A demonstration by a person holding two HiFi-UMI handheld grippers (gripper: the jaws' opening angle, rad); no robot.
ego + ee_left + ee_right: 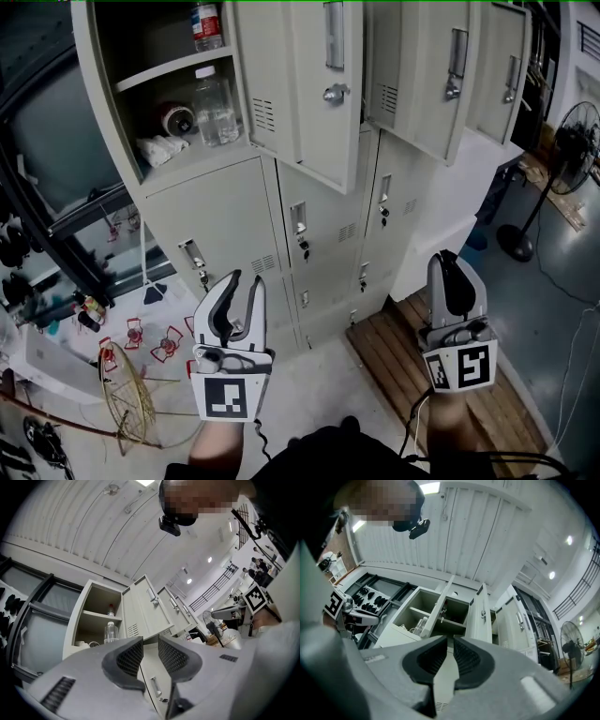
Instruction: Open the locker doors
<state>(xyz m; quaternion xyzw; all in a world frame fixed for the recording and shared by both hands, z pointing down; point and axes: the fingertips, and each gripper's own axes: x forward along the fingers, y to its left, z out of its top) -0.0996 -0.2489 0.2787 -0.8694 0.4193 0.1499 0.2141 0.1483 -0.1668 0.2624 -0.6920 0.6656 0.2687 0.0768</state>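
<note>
The lockers [97,94] fill the upper half of the head view. Three upper doors [300,84] stand open, swung out toward the camera. The compartment at the upper left lies open to view, with a clear bottle [216,108] on its floor and a second bottle on the shelf above. The lower doors [225,225] under them are shut. The left gripper [244,281] sits at the lower left of centre, in front of the lower doors and not touching them. Its jaws are spread with a clear gap and nothing is between them. The right gripper [448,255] is at the lower right, over a wooden pallet [394,352]. Its jaws are nearly together, with only a slim gap, and they pinch nothing. A fan [572,141] stands at the right edge.
</note>
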